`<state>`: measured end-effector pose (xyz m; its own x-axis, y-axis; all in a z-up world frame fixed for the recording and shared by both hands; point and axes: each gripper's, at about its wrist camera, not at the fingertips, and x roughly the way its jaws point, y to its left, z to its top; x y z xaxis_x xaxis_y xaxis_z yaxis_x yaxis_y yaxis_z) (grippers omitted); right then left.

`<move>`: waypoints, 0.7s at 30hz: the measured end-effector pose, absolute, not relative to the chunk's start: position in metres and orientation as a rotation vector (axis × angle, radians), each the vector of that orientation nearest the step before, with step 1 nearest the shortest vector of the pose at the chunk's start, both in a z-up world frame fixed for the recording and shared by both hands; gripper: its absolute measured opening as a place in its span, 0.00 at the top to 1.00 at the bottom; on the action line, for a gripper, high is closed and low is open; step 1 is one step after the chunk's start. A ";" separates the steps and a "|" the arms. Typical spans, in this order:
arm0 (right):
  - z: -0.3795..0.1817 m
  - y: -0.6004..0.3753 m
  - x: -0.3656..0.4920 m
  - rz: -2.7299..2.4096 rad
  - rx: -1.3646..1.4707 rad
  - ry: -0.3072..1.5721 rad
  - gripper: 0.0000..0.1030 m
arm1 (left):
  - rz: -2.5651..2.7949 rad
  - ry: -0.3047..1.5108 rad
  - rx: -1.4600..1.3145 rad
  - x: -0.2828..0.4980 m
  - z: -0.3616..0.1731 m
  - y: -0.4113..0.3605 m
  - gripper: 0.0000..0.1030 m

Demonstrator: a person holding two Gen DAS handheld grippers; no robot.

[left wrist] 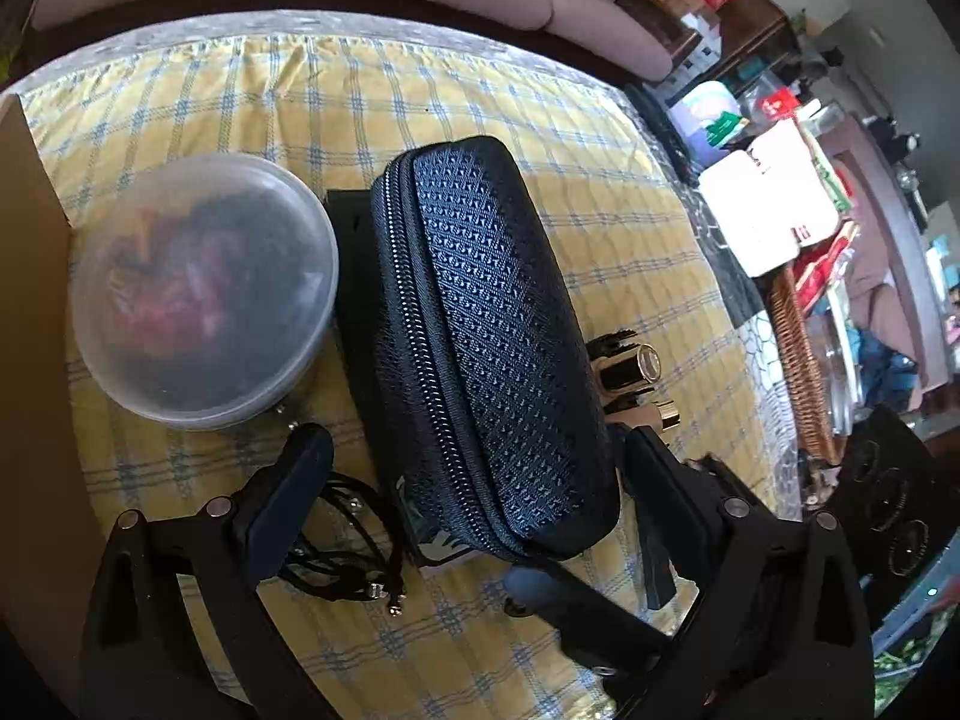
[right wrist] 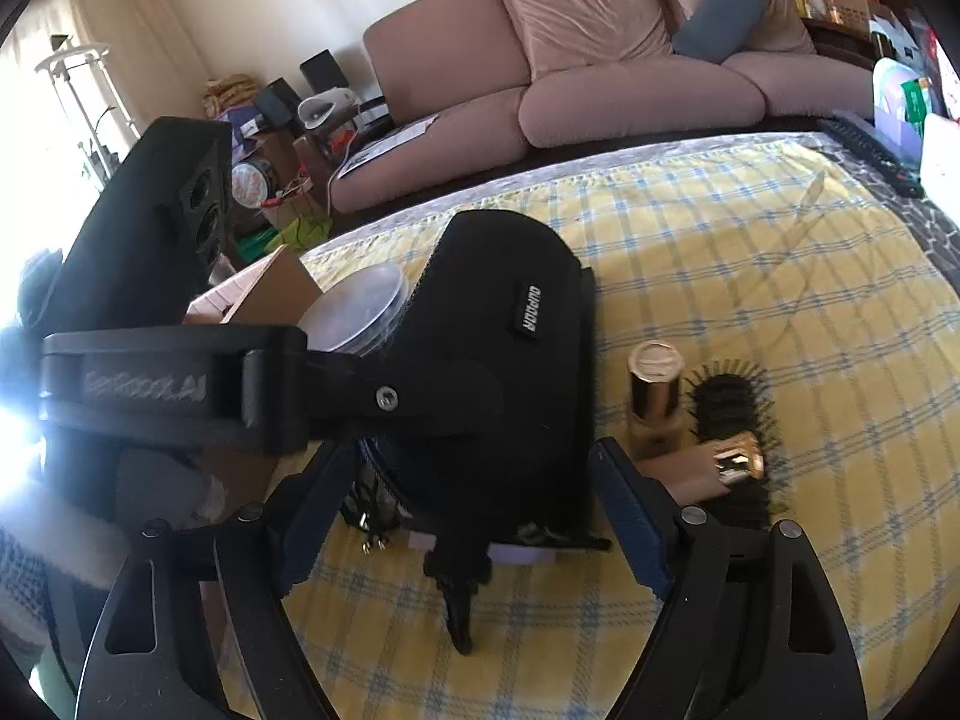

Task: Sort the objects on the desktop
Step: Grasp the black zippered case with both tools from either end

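Case: zipped dark case (left wrist: 480, 336) lies on the checked table (left wrist: 630, 228), between a lidded tub (left wrist: 204, 288) and a brush (right wrist: 729, 414).
Left gripper (left wrist: 474, 468): jaws wide, straddling the case's near end, not pressing.
Right gripper (right wrist: 468, 498): also spread, holding nothing.
Advice: close squarely across the case's sides (mind the cord (left wrist: 342, 552) underneath).

Both tongs, left (left wrist: 474, 480) and right (right wrist: 462, 516), tilted downward, jaws spread wide.
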<state>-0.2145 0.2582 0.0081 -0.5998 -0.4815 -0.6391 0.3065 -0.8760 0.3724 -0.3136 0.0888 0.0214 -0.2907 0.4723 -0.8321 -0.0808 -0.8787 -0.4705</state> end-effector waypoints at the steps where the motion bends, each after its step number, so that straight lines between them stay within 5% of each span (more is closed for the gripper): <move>1: 0.006 0.257 -0.217 -2.451 1.075 -0.316 0.19 | 2.219 -0.489 -1.612 -0.314 0.020 0.089 0.06; 8: -0.001 0.251 -0.226 -2.454 1.084 -0.347 0.18 | 2.191 -0.533 -1.621 -0.317 0.012 0.087 0.06; 14: 0.001 0.252 -0.224 -2.453 1.079 -0.346 0.19 | 2.204 -0.437 -1.577 -0.312 0.023 0.098 0.22; 21: 0.014 0.257 -0.208 -2.463 1.078 -0.353 0.20 | 2.170 -0.471 -1.557 -0.296 0.036 0.102 0.22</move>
<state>-0.2083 0.2574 0.0141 -0.6074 -0.4770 -0.6352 0.2796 -0.8768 0.3911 -0.2958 0.1020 0.0356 -0.2798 0.5238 -0.8046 -0.1431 -0.8514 -0.5046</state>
